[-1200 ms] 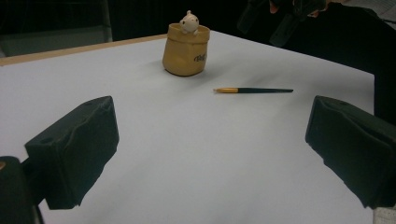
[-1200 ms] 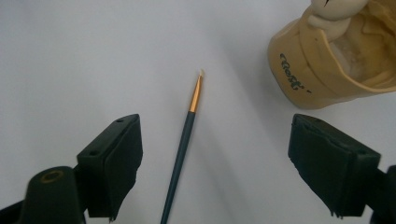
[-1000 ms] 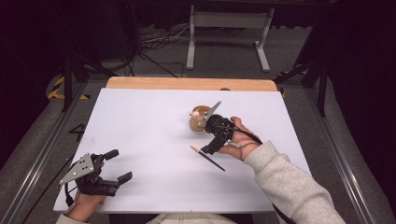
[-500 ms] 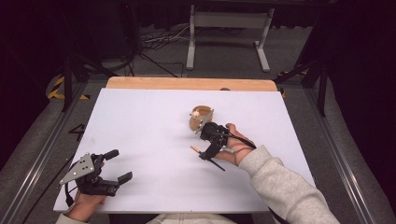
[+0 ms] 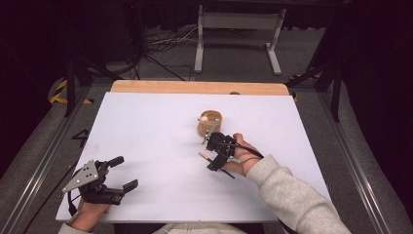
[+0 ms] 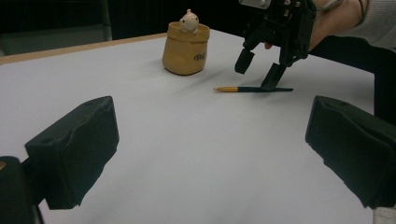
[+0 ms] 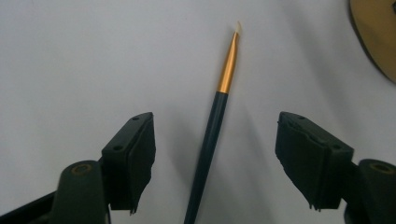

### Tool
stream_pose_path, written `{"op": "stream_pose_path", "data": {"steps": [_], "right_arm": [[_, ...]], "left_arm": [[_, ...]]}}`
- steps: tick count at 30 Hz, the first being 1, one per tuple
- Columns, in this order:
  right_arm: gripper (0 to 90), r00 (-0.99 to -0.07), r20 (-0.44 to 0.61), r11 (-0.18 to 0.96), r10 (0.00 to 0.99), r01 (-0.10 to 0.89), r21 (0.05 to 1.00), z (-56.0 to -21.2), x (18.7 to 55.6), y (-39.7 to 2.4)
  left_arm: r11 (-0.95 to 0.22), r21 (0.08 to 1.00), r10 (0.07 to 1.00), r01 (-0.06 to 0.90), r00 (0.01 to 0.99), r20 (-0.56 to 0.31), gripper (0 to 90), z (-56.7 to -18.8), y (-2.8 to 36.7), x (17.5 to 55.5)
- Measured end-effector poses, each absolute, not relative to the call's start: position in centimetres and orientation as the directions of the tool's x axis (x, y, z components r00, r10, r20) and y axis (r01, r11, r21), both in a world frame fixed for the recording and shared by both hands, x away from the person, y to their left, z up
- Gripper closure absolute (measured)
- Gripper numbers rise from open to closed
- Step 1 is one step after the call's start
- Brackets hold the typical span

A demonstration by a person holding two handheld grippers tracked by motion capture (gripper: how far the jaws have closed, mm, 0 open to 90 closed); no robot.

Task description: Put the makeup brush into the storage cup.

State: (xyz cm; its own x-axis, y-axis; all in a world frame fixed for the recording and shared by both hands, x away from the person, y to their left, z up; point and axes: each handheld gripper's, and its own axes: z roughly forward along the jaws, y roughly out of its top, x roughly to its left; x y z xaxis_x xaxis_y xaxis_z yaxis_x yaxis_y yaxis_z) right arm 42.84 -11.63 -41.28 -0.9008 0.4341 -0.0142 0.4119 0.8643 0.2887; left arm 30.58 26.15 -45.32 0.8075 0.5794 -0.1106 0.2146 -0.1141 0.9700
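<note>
Matt dark brush handle (image 7: 208, 144) with a glossy golden metal ferrule (image 7: 228, 70), on a smooth white tabletop (image 7: 84, 60).

Between my right gripper's (image 7: 215, 158) black fingers (image 7: 133, 158) lies a paintbrush (image 7: 210, 140) with a dark teal handle, a gold ferrule and a pale tip. Beyond the fingertips stands a mustard-yellow pot (image 6: 185, 49) with small dark lettering and a cream figure (image 6: 189, 21) in it. Under my fingers the table (image 5: 146, 146) is plain white, its far edge light wood. My sleeve (image 5: 297, 200) is grey.
</note>
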Motion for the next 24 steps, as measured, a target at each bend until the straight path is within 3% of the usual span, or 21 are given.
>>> {"op": "stream_pose_path", "data": {"steps": [24], "right_arm": [[67.0, -0.883, -0.027, 0.86, 0.469, 0.449, 0.243, -41.97, 42.71, -11.17]], "left_arm": [[-0.119, 0.969, 0.578, 0.217, 0.809, -0.11, 3.4, -45.32, 26.15, 30.6]]}}
